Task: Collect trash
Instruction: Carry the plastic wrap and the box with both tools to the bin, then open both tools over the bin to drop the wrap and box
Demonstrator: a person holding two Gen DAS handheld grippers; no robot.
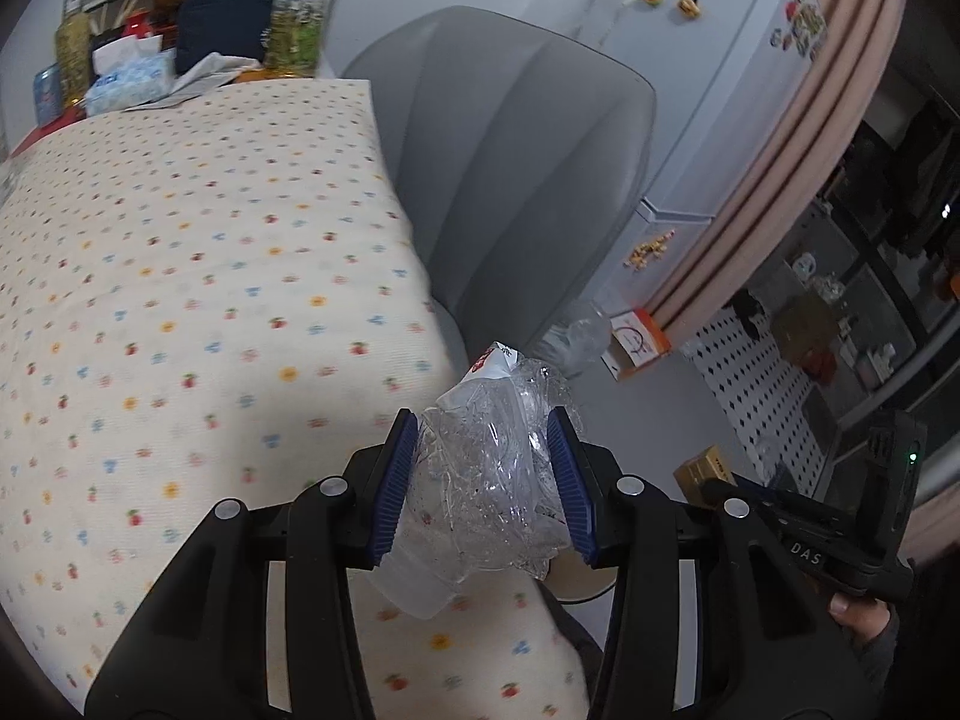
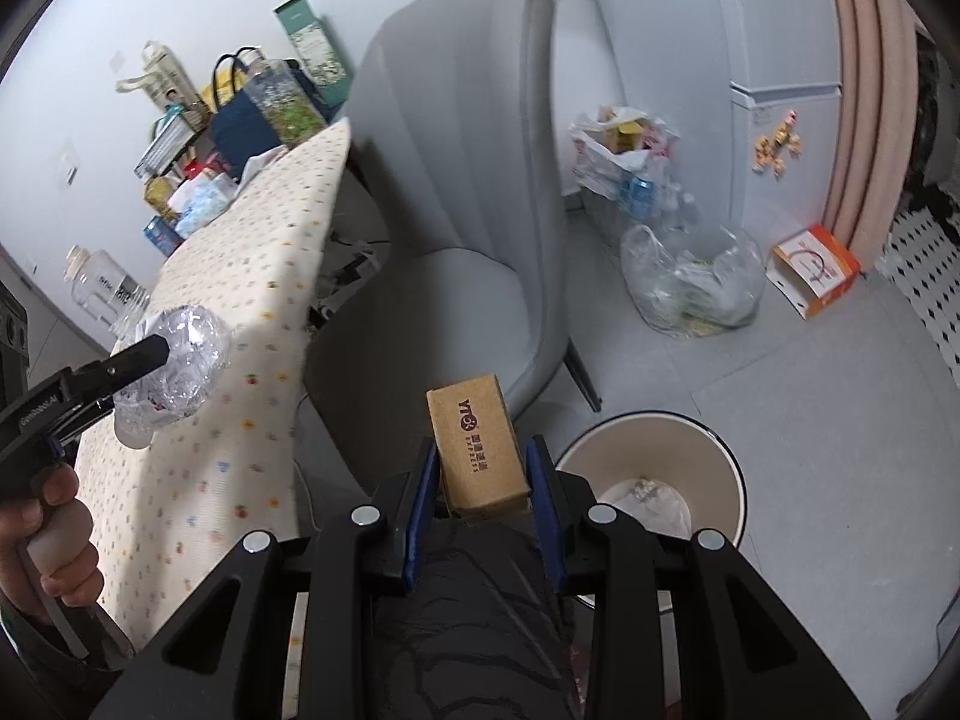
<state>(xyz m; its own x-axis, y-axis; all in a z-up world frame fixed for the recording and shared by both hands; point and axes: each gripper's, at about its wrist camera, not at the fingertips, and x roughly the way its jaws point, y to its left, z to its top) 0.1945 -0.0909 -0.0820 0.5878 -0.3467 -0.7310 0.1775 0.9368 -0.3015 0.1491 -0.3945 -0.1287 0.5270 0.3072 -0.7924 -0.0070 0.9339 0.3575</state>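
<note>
Trash in both grippers — the bin sits on the right side, closest to the box.

The left gripper (image 1: 489, 480) is clamped on a crumpled clear plastic bottle (image 1: 486, 468), held above the edge of the flower-print tablecloth (image 1: 180, 276), while the right gripper (image 2: 483, 498) pinches a small cardboard box (image 2: 480, 450) whose long axis runs straight out along the fingers. In the right wrist view the waste bin (image 2: 720, 462) stands on the floor just beside and below the right gripper, to its right, its mouth open upward with some scraps already at the bottom. The grey chair (image 2: 456, 192) lies ahead between table and bin. Judging from this, the right hand is the nearer one — a short shift rightward would bring the box over the rim; the bottle must cross further.
</note>
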